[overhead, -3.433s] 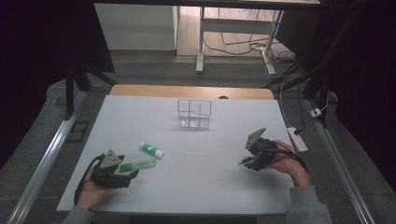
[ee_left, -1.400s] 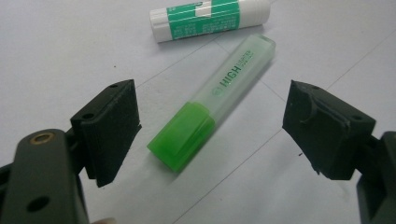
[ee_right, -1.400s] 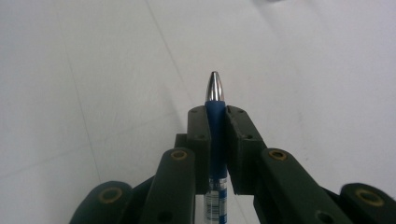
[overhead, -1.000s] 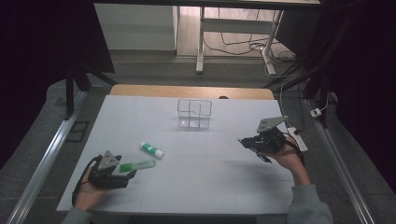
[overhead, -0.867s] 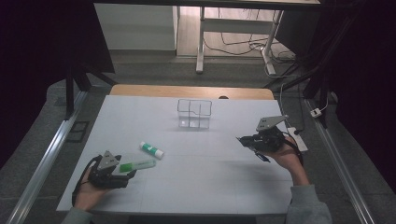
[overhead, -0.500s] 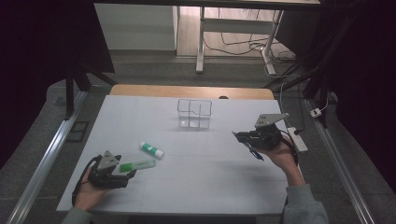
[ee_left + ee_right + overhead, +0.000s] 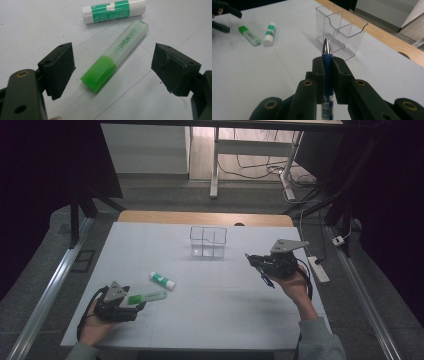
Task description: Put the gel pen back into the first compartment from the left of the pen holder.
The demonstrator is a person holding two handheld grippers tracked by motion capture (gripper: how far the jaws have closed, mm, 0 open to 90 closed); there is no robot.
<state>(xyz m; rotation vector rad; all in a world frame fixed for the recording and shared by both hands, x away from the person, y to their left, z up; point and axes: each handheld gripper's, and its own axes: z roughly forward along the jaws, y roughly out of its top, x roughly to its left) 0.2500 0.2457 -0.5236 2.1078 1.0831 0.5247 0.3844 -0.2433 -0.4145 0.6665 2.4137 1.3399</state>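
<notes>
On the counter [image 7: 210,310] at my left, left tongs [image 7: 112,72] are spread around the green highlighter [image 7: 113,56], not touching; glue stick [image 7: 113,11] lies just beyond. Right tongs [image 7: 328,62] pinch a blue pen [image 7: 327,57], tip pointing toward the clear organizer [image 7: 342,30].

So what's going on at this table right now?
A person works two claws at a white table. The right claw is shut on a blue pen, held above the table and aimed toward the clear divided holder. The left claw sits open around a green highlighter lying on the table, pads not touching it. A green-and-white glue stick lies just beyond.
</notes>
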